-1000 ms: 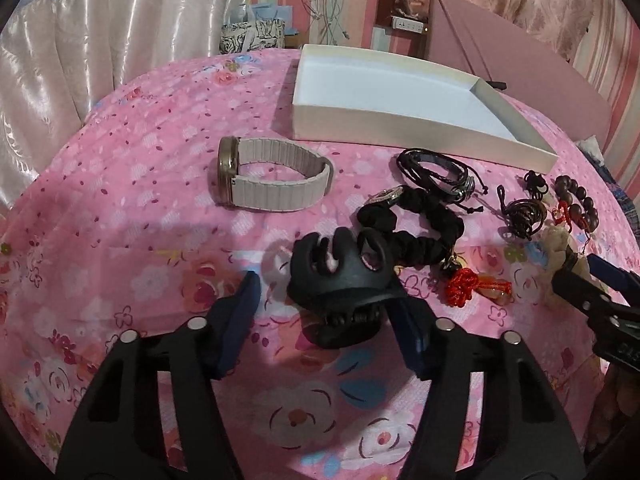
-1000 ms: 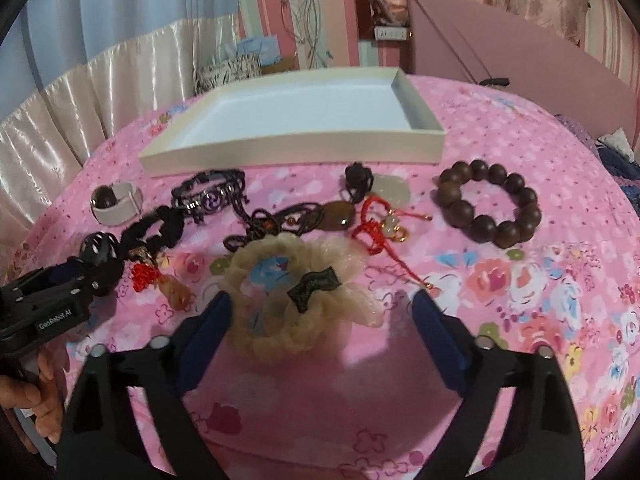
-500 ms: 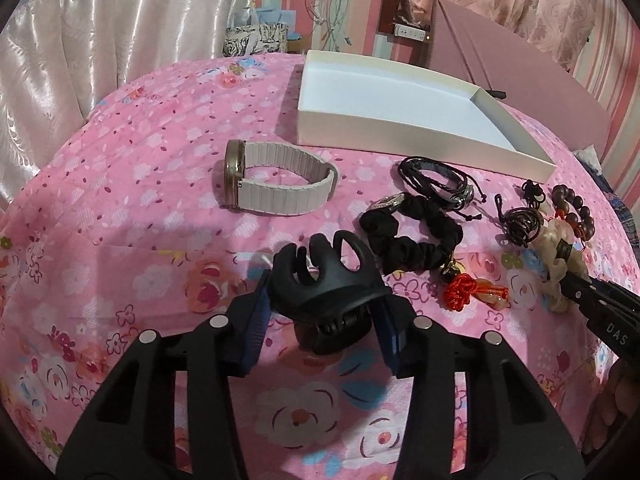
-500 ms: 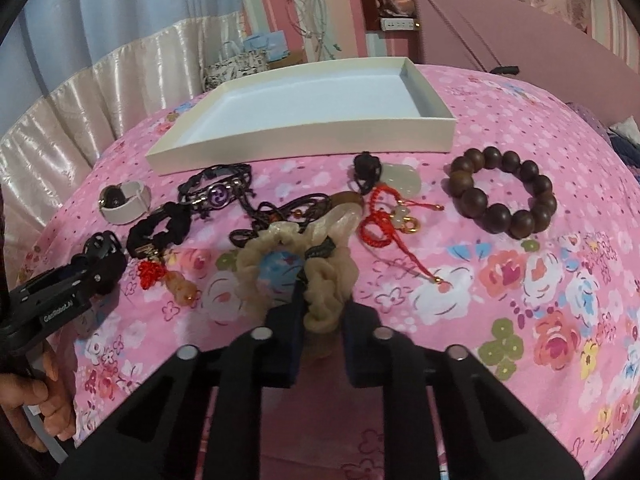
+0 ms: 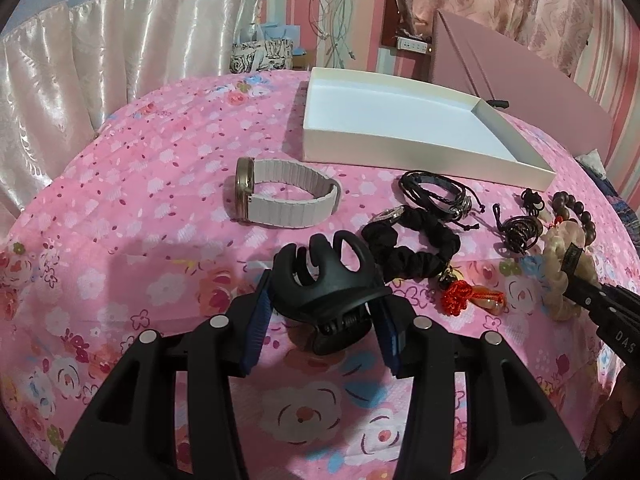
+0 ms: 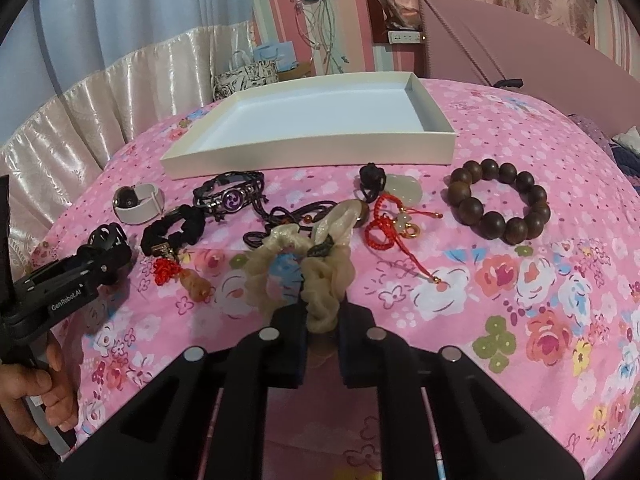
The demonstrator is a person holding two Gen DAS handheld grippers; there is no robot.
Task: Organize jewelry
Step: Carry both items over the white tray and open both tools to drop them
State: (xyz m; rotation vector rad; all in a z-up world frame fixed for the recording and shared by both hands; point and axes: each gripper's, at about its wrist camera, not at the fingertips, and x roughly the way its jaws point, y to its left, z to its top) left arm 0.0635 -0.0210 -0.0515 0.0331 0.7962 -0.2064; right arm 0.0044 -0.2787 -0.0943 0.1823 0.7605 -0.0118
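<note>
- The left gripper (image 5: 324, 312) clamps a black claw hair clip (image 5: 326, 280); the blue pads press its two sides, its prongs pointing away over the pink floral cloth (image 5: 160, 152).
- Beyond it, from the left: a watch with a pale strap (image 5: 286, 200), a black scrunchie (image 5: 412, 240), and braided black bracelets (image 5: 436, 190).
- A shallow white box (image 6: 312, 148) sits farther back, with nothing visible inside.
- The right gripper (image 6: 322, 340) has just closed on a cream scrunchie (image 6: 320, 276), the fabric pinched between nearly touching jaws.
- Far right lies a dark wooden bead bracelet (image 6: 500, 200), apart from both grippers.
</note>
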